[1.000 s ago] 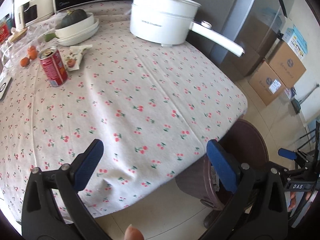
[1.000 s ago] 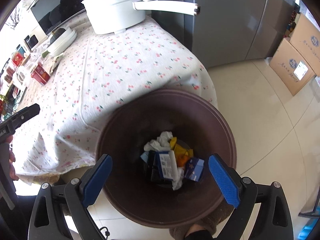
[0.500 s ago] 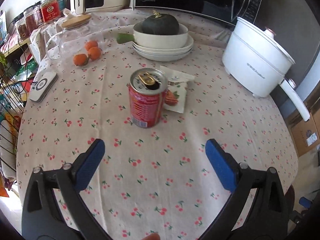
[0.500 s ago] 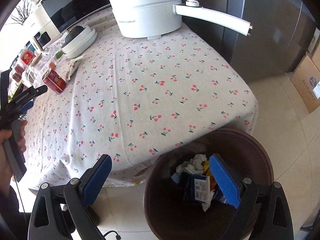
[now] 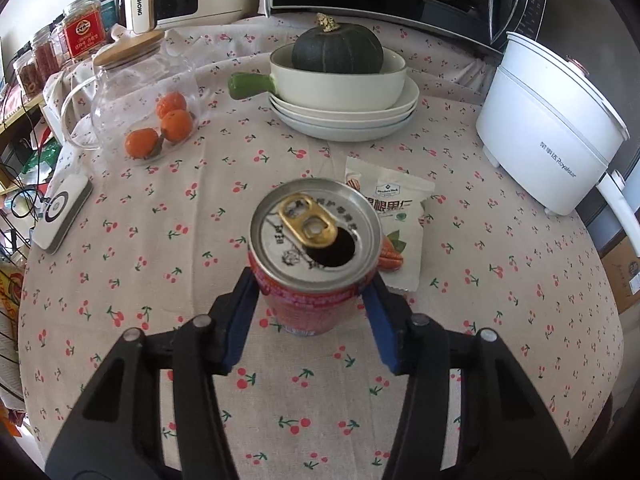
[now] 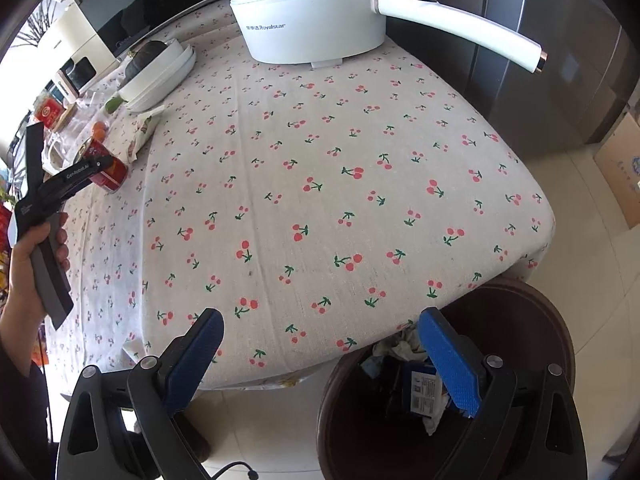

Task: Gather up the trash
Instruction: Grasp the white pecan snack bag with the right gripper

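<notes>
An opened red drink can (image 5: 314, 256) stands upright on the cherry-print tablecloth (image 5: 500, 320). My left gripper (image 5: 310, 304) has closed its blue pads against both sides of the can. A snack packet (image 5: 394, 220) lies flat just behind the can. In the right wrist view the can (image 6: 106, 166) and the left gripper (image 6: 86, 168) show far left. My right gripper (image 6: 320, 360) is open and empty, held off the table's near edge, above a brown trash bin (image 6: 532, 320) with paper and wrappers (image 6: 416, 380) inside.
A white electric pot (image 5: 548, 128) with a long handle stands at the right. A dark squash in a bowl on stacked plates (image 5: 340, 84), a glass jug (image 5: 140, 92) with oranges and a white remote (image 5: 62, 212) sit behind and left. Cardboard boxes (image 6: 624, 168) stand on the floor.
My left gripper swung from the table edge to the can, moved in over it and closed on its sides. My right gripper lifted away from over the bin toward the table edge, staying open.
</notes>
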